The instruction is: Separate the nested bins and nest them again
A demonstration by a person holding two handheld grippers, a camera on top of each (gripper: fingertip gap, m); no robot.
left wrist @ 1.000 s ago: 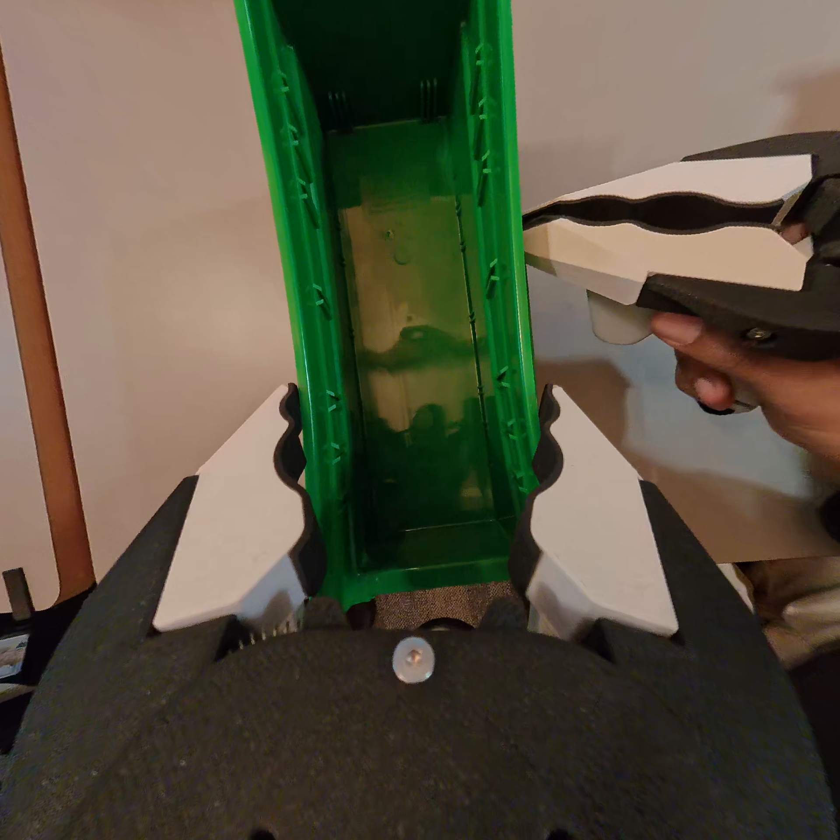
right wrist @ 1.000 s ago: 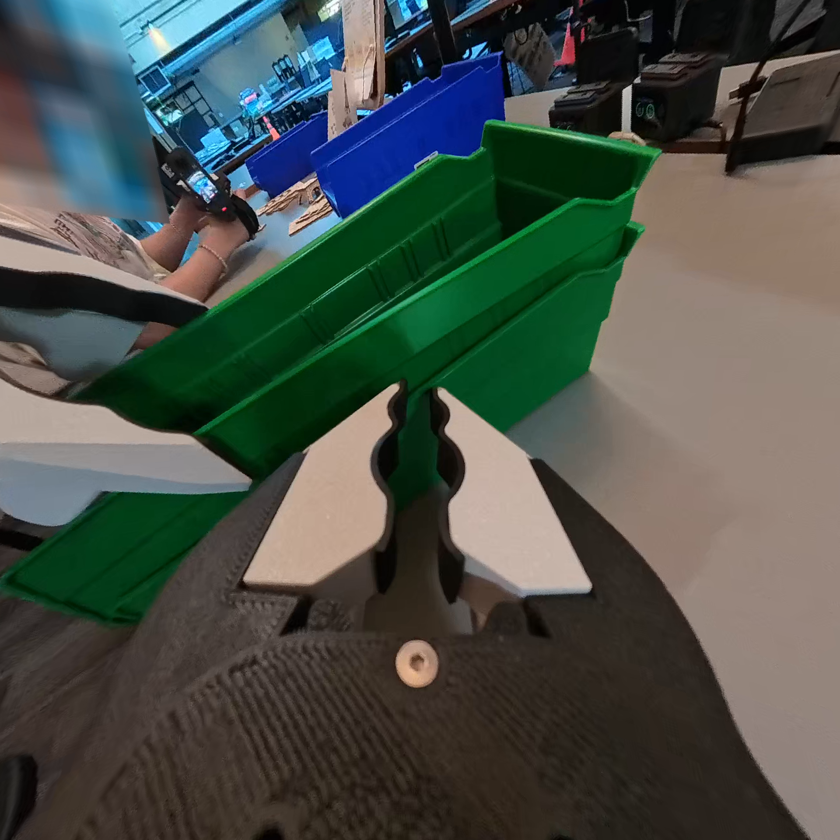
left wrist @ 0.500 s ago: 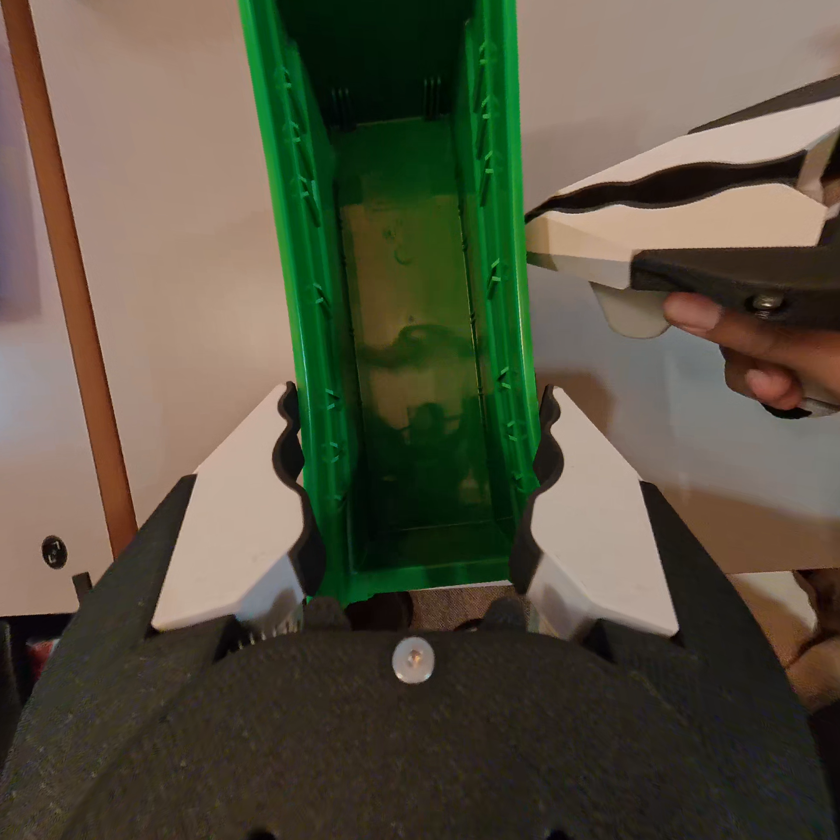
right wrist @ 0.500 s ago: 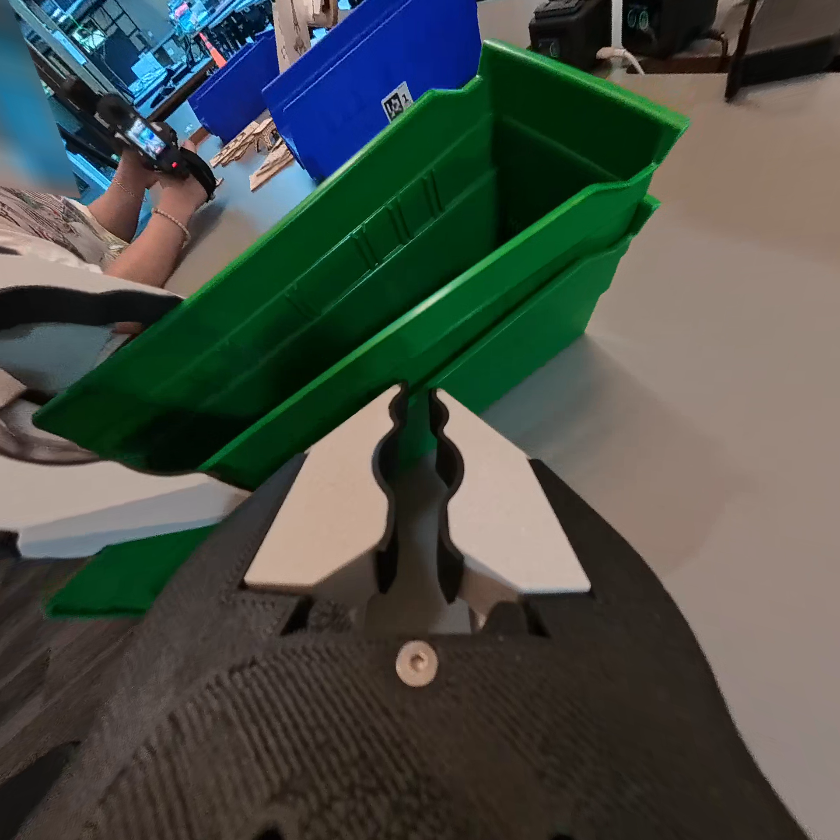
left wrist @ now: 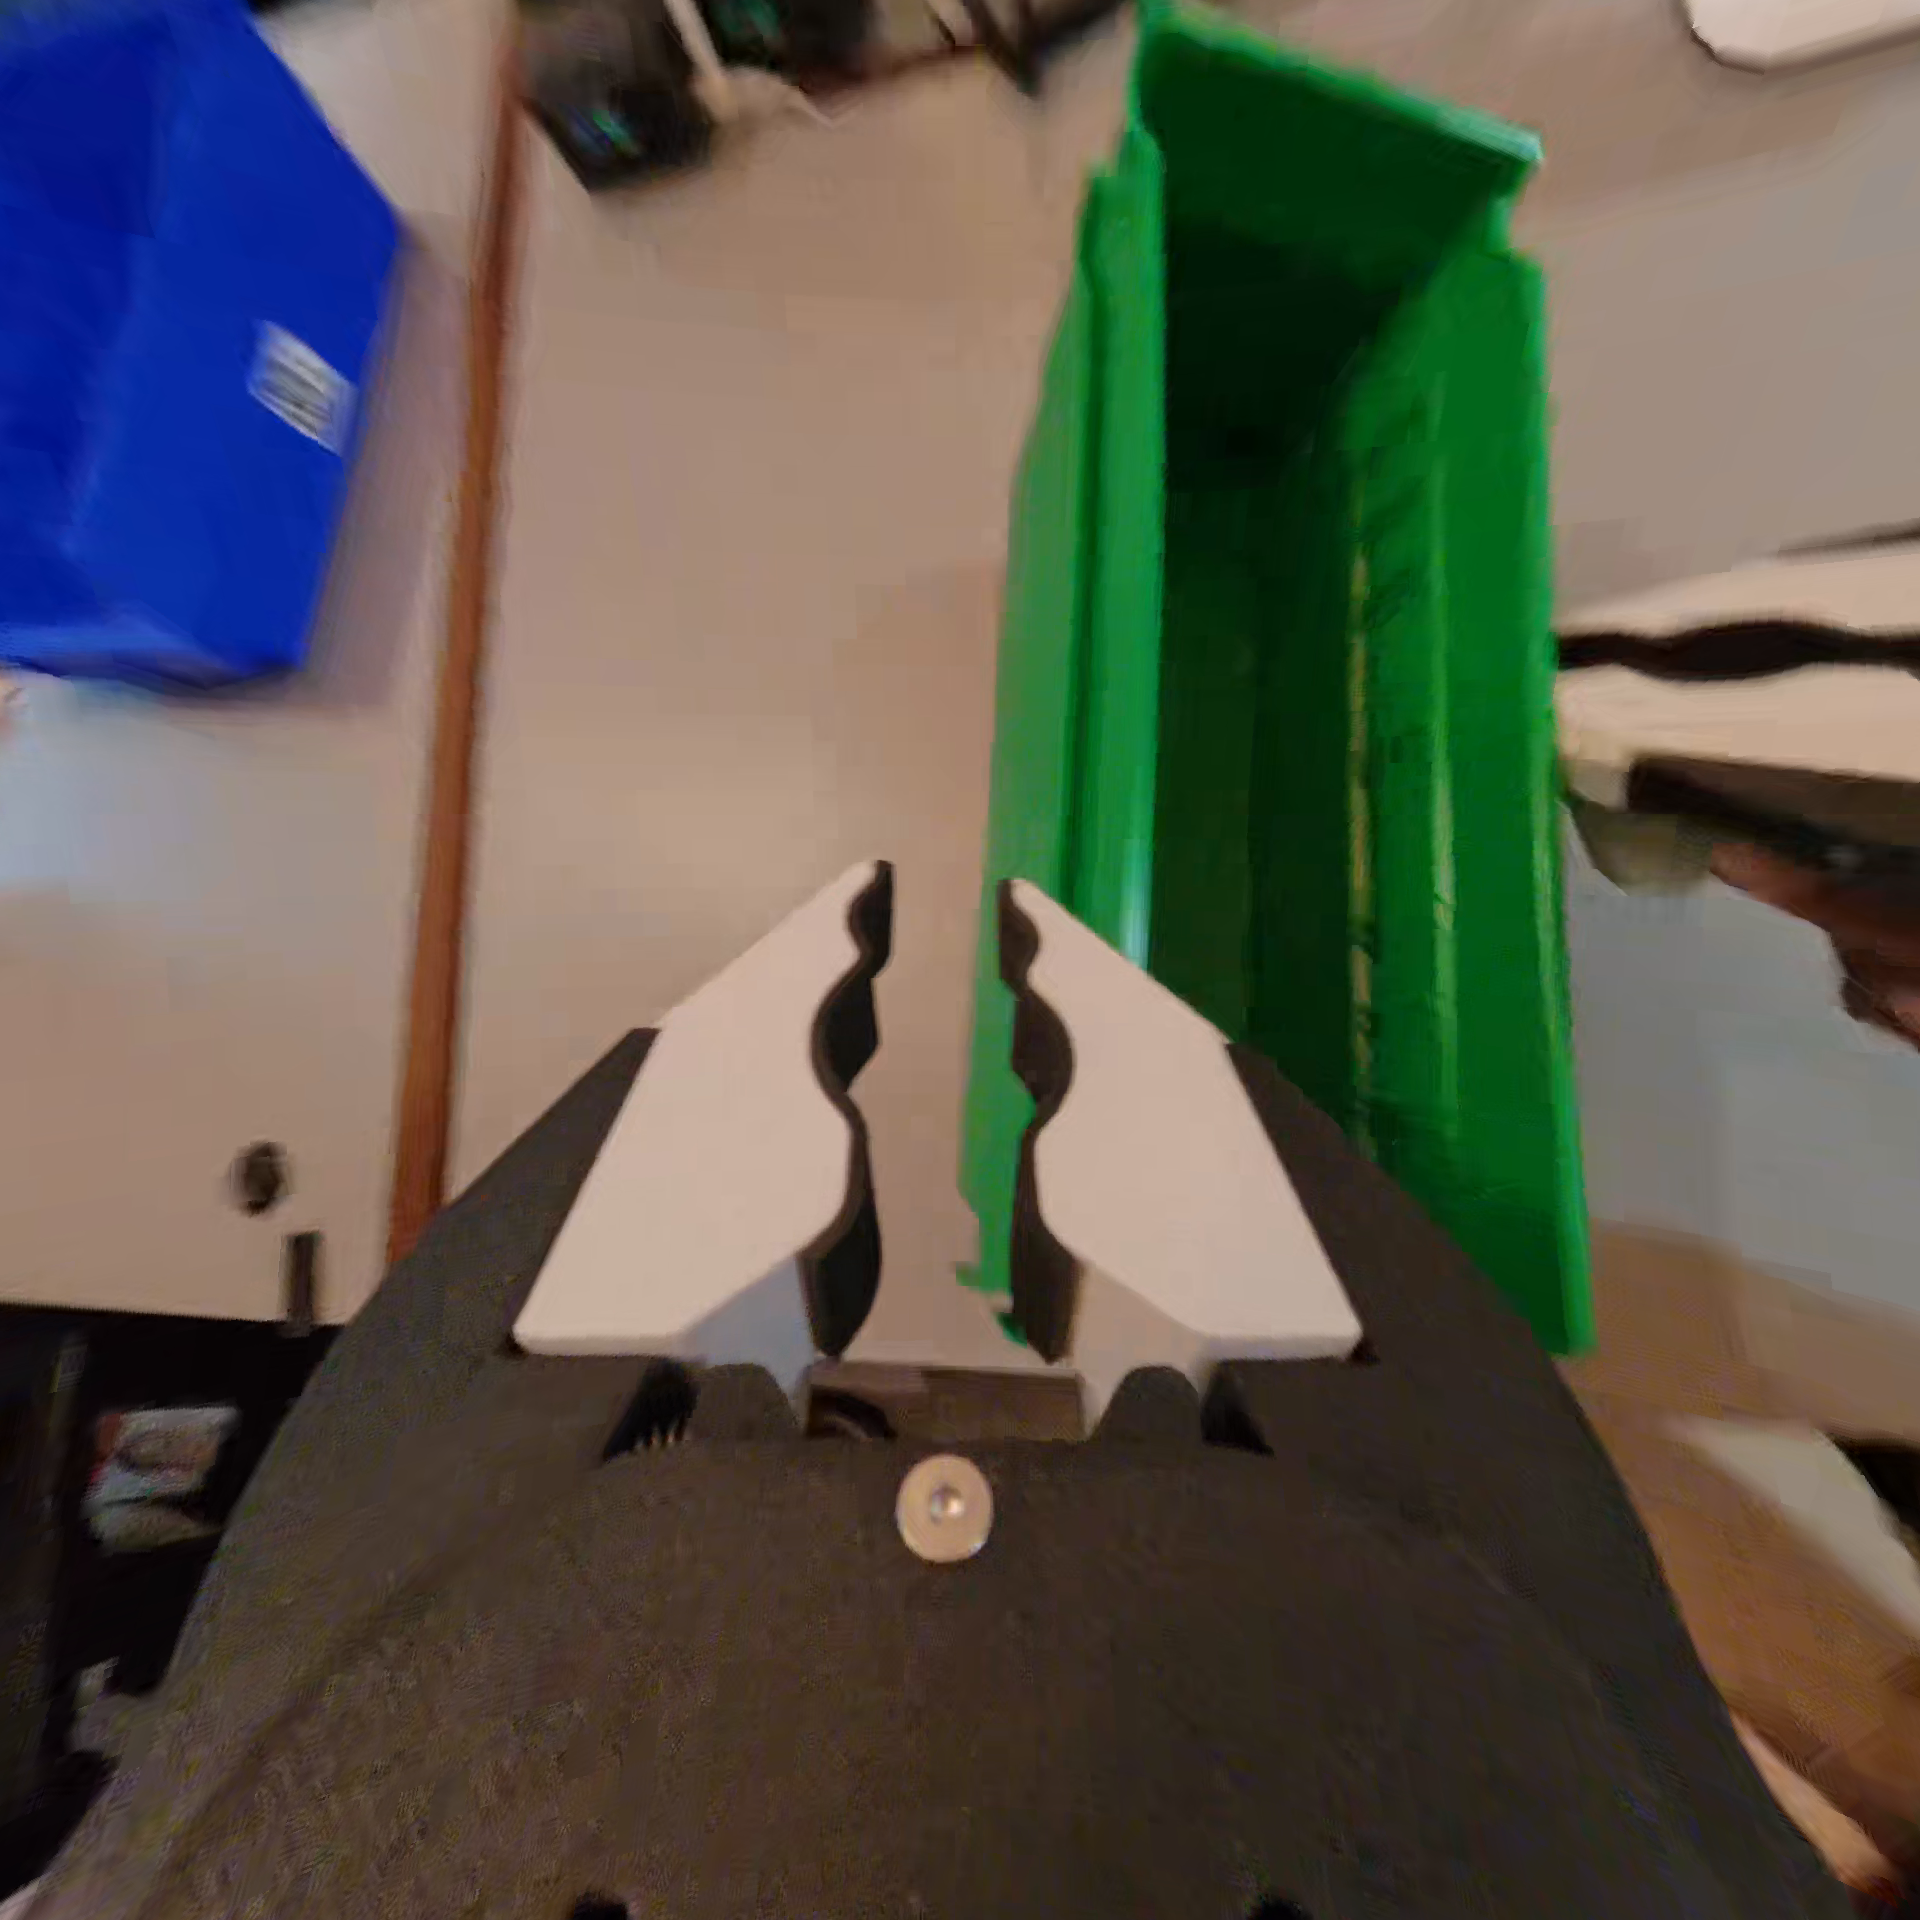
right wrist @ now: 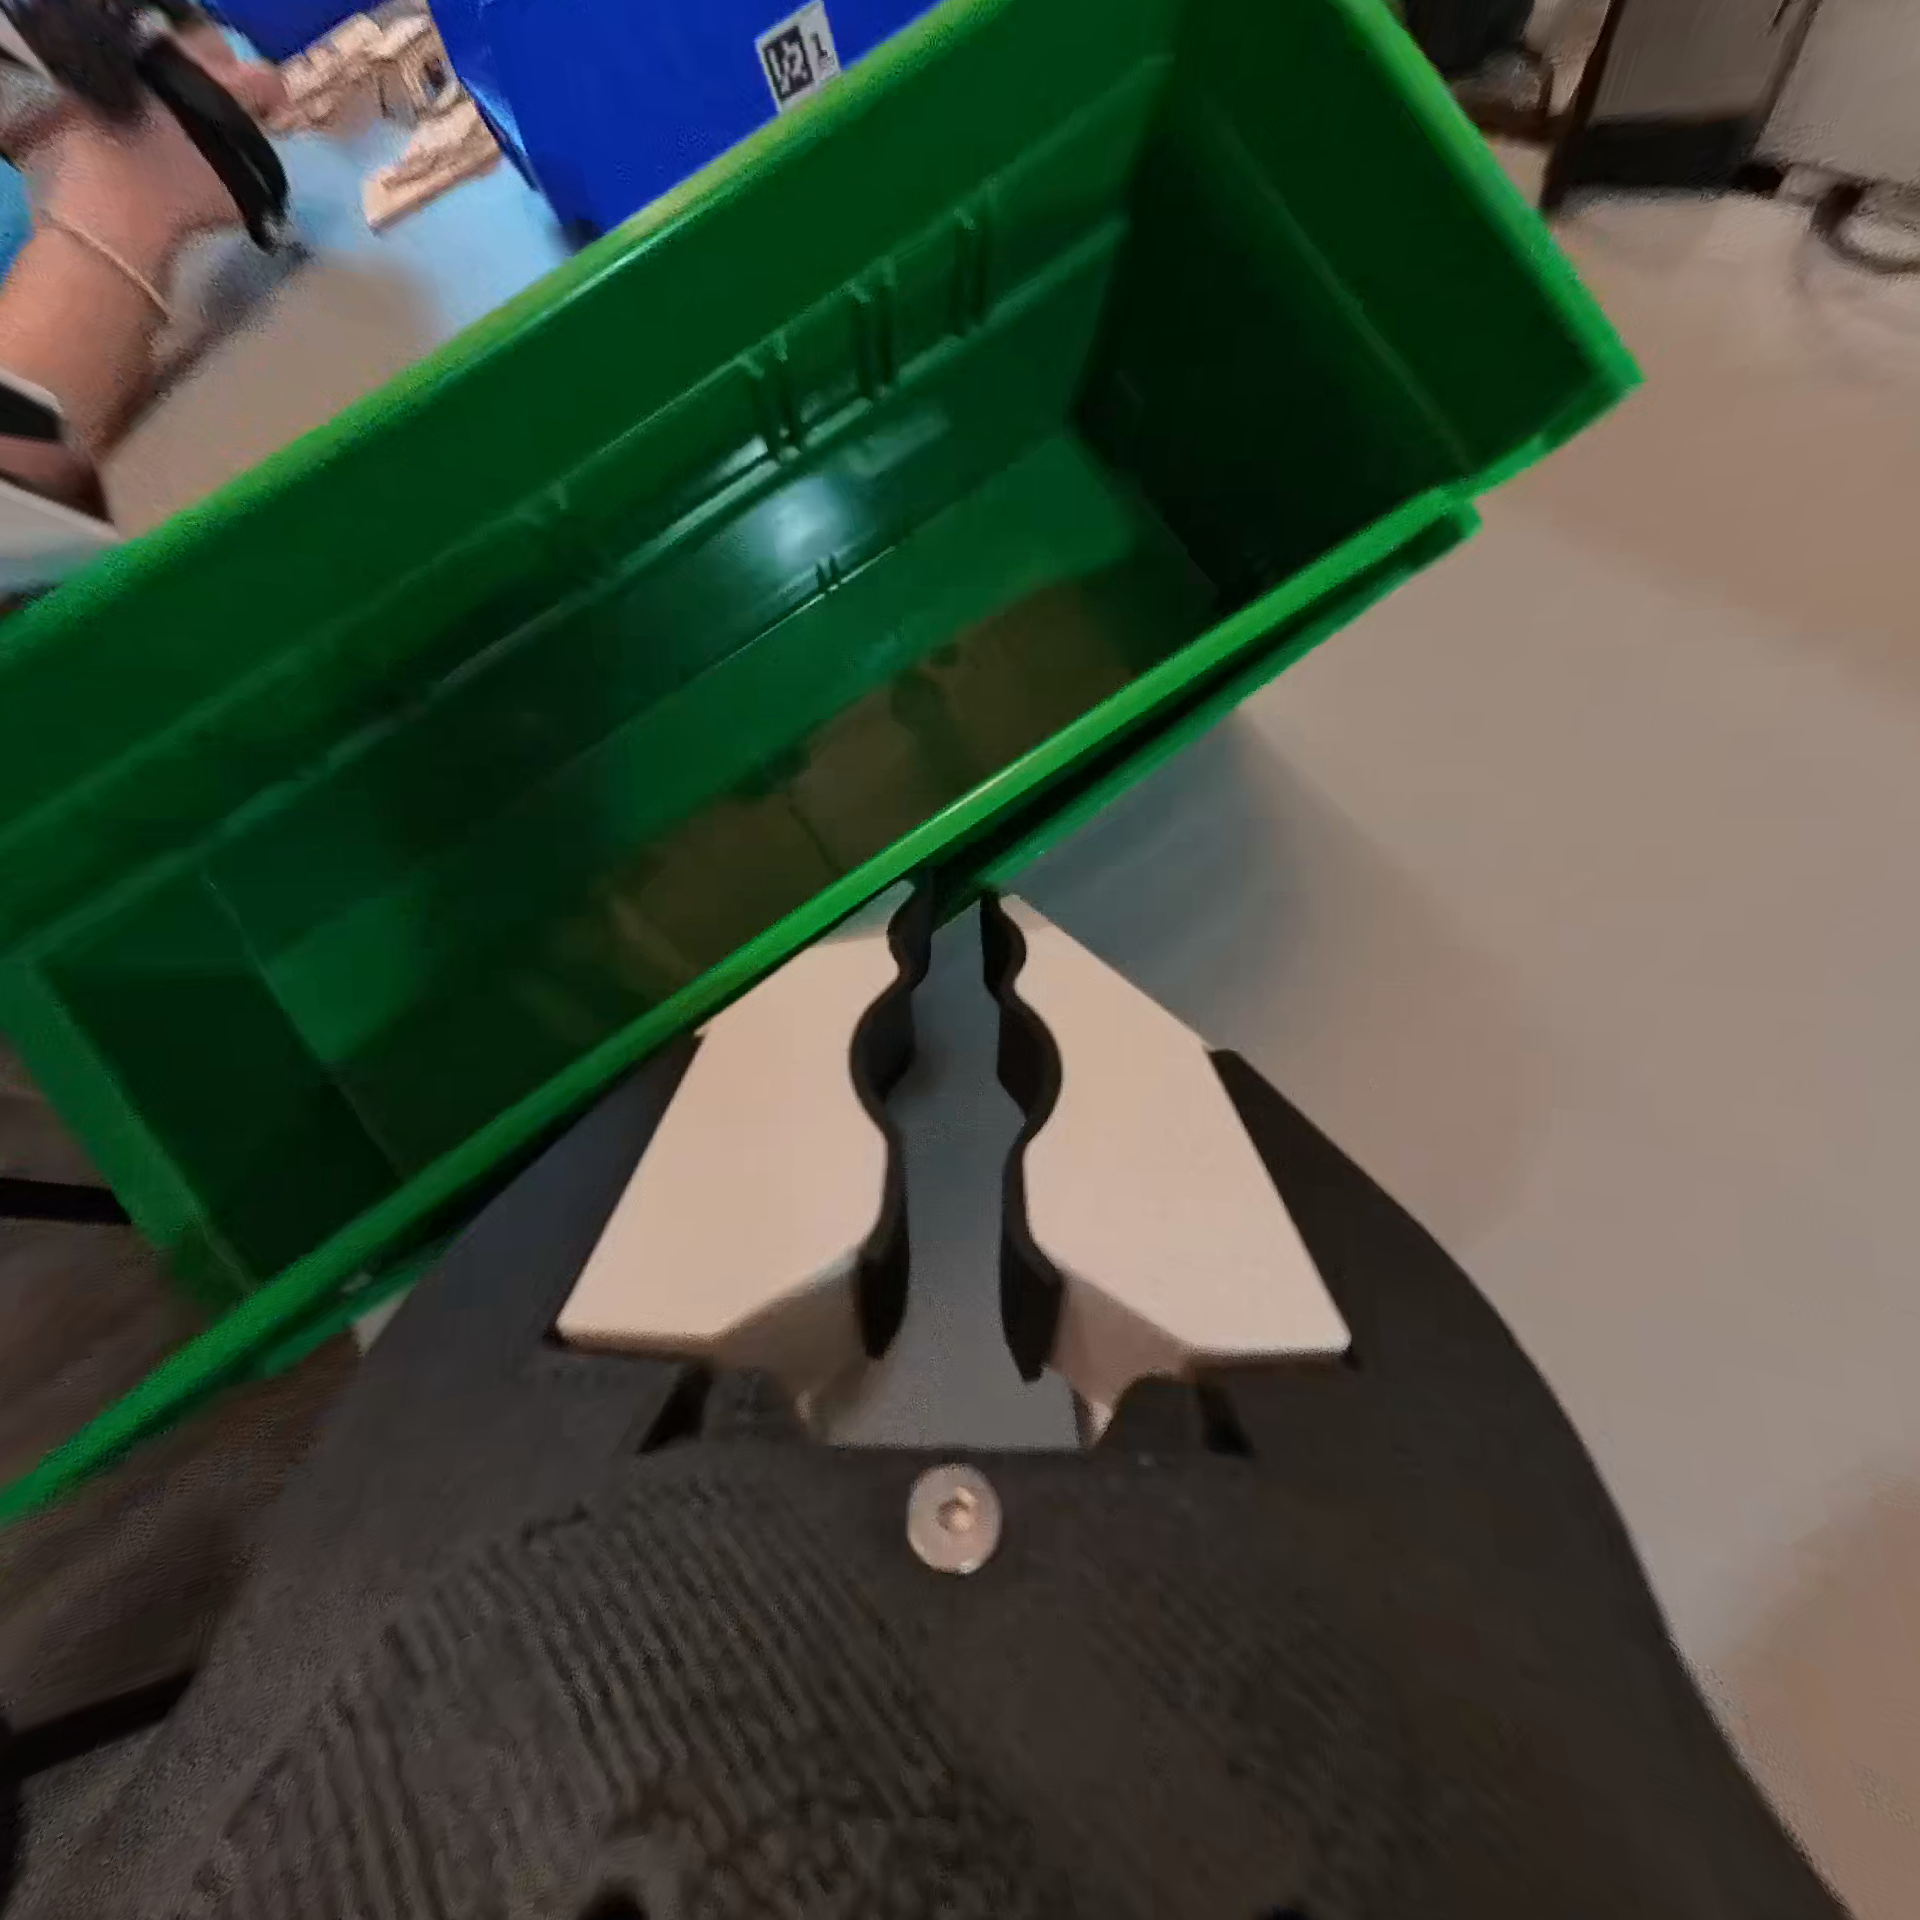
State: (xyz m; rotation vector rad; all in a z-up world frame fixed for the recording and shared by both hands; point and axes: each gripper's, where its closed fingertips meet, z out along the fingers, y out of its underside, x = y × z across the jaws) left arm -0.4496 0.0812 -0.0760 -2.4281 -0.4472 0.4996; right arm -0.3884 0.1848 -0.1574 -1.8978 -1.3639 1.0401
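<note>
- On the pale tabletop (left wrist: 727, 582), the largest surface here, everything else rests or hangs above it; I count one, with a brown strip along its left side.
- Two blue bins (right wrist: 665, 114) stand at the far side, apart from the work, probably just stored there.
- Two green bins (right wrist: 727, 582) are nested one in the other; the inner rim stands a little proud of the outer, so they look seated and whole, likely the re-nesting step near its end. They sit tilted in the right wrist view, their near long wall at the fingertips.
- Two tools show. The left hand-held gripper (left wrist: 940, 935) is narrow with a clear gap and holds nothing; it hangs just left of the bins' left wall, seemingly let go of them.
- The right hand-held gripper (right wrist: 951, 920) is narrow too; its tips meet the bins' rim, but I cannot tell whether they pinch it.
- One person's forearm (right wrist: 73, 312) lies across the far-left corner.
</note>
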